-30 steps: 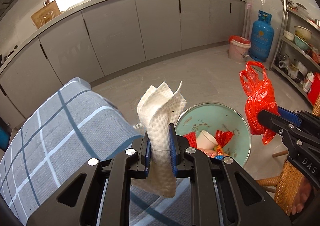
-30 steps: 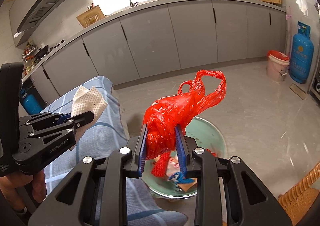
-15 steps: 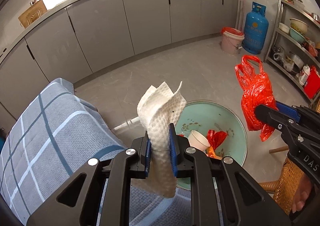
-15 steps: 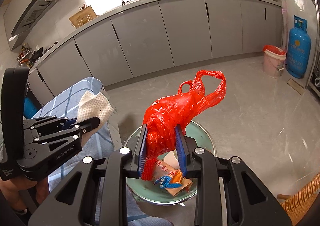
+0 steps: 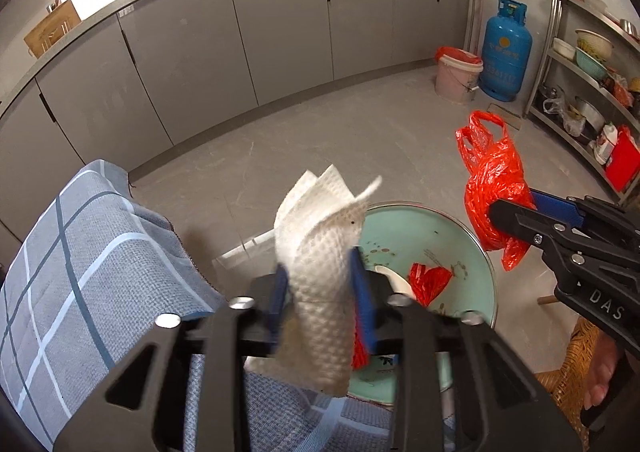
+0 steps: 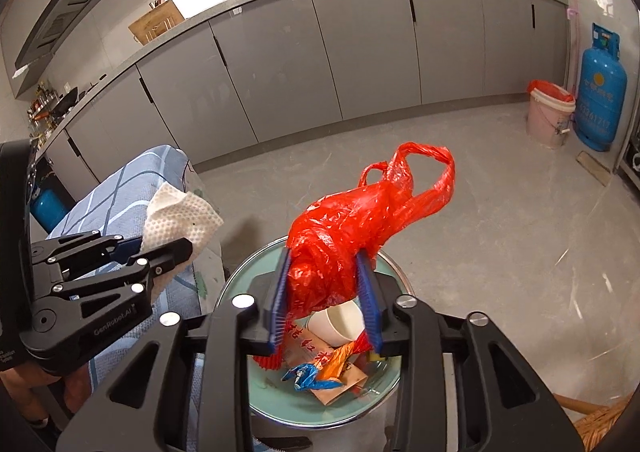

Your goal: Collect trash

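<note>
trash rides in both claws: the left gripper (image 5: 320,292) is clamped on a white paper towel (image 5: 320,236), the right gripper (image 6: 326,300) on a red plastic bag (image 6: 360,228), both above the green basin (image 6: 384,380) of wrappers. best to lower each before letting go, so nothing drifts. beyond: checked cloth (image 5: 80,260), grey floor (image 6: 500,211), cabinets (image 6: 280,63).

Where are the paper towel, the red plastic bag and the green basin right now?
paper towel (image 5: 320,252): left wrist view, on its middle fold.
red plastic bag (image 6: 344,236): right wrist view, on its bunched body.
green basin (image 5: 408,228): left wrist view, on its bare inner wall.
</note>
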The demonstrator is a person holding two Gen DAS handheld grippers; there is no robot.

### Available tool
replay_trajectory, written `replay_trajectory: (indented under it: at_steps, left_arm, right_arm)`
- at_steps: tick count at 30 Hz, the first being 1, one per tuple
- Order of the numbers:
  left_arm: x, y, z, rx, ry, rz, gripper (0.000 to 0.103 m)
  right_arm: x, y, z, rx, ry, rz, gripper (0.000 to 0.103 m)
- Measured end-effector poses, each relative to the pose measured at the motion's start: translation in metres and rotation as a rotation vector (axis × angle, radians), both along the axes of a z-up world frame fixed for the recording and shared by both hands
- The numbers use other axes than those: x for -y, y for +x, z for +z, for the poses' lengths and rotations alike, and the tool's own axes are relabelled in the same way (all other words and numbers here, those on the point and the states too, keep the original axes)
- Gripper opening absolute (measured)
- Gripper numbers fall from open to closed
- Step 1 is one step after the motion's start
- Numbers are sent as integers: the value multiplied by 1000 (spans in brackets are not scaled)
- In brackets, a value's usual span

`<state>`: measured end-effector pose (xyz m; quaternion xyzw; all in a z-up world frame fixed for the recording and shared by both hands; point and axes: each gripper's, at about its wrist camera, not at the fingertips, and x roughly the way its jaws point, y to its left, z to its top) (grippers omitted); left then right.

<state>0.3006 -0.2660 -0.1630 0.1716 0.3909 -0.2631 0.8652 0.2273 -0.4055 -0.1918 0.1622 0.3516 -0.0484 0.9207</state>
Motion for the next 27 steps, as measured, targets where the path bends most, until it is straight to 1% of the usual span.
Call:
replay_trajectory:
  at_steps: [1,2,3,4,6,7,8,9,10,12,15,17,19,22,27]
  left_arm:
    - [0,-1,1,8,-5,-2,50]
    - [0,-2,2,13,-6,-6,50]
    - [0,-3,2,12,-5,-9,52]
    - [0,-3,2,12,-6,-8,59]
    - [-2,-5,2,23,-6,6,72]
    - [-4,-6,3,24,-9,6,72]
    - [-5,-6,3,22,-10,7,72]
    - [-7,-6,4,21,-7,14,74]
    - [-10,-6,5,24,-8,26,80]
    - [-16,-9,9,38,-18,44,84]
    - [-28,-17,17,70,-11,78,91]
    - [-39,-26,24,96,-25,97,91]
    - [-51,-33,31,102,-54,114,92]
    - [-66,-39,38,96,-84,138,92]
    - [-80,-47,49,113,-100,153,92]
  right_arm:
    - [1,0,-1,3,9,-2,49]
    - [2,-1,-2,4,17,-4,52]
    - [3,-2,-3,4,20,-8,52]
    - [4,-3,-4,5,29,-11,52]
    - [7,-4,-3,16,53,-14,59]
    - [8,-6,-3,25,59,-20,65]
    - [9,-9,-2,30,60,-28,66]
    - [10,-11,-1,32,62,-34,66]
    - [12,-13,-1,33,67,-41,66]
    - [14,-17,0,34,77,-53,67]
    - [12,-27,3,35,78,-76,71]
    - [4,-37,10,51,54,-92,77]
    - [-6,-46,17,70,24,-100,81]
    - [-19,-54,26,91,-4,-99,82]
    - [-32,-60,40,119,-24,-91,84]
